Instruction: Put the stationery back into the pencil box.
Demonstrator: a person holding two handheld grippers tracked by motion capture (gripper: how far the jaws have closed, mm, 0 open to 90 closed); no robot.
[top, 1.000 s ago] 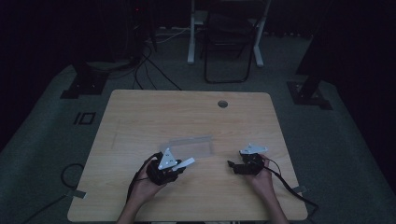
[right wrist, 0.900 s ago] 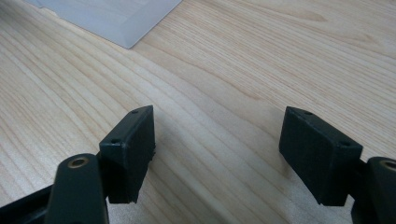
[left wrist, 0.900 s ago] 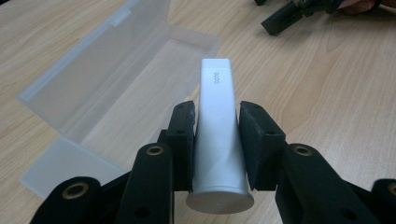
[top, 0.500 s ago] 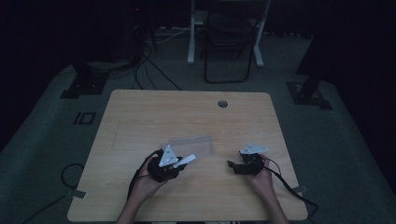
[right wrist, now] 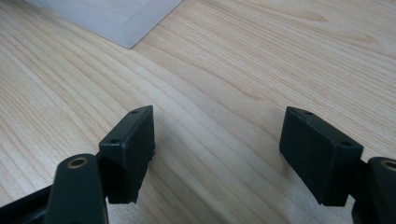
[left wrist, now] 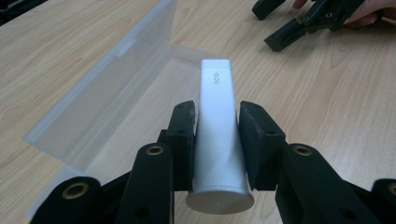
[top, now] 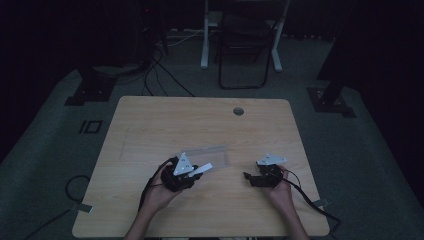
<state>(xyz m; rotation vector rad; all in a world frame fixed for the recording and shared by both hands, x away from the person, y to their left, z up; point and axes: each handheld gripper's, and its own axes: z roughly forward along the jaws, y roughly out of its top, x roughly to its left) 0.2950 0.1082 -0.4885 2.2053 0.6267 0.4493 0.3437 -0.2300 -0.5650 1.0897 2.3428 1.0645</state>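
Tabletop (top: pixel 150 125) of pale wood comes first as the largest thing, a single rounded-corner surface with one small round hole (top: pixel 238 111) near its far edge, right of the middle. Beyond its far edge one dark chair (top: pixel 243 50) stands on the grey floor, and cables trail off to the left of it.

One clear plastic box (top: pixel 215 154) lies on the tabletop, a little nearer the near edge than the far one and about midway between the left and right edges. In the left gripper view the box (left wrist: pixel 102 93) has its lid standing open, tilted up along one side, with the shallow tray beside it.

Two grippers are on the near half of the tabletop, each carried by one hand. The left gripper (left wrist: pixel 217 140) sits just left of the box, its two black fingers (left wrist: pixel 183 135) clenched on one white tube (left wrist: pixel 217 135). The tube lies along the fingers, flat cap end toward the camera and crimped end pointing out over the open box tray. From the high view the tube (top: pixel 201 169) shows as a pale bar sticking out toward the box.

The right gripper (right wrist: pixel 217 154) is well to the right of the box, toward the right edge, its fingers (right wrist: pixel 133 140) released and standing wide apart over bare wood.
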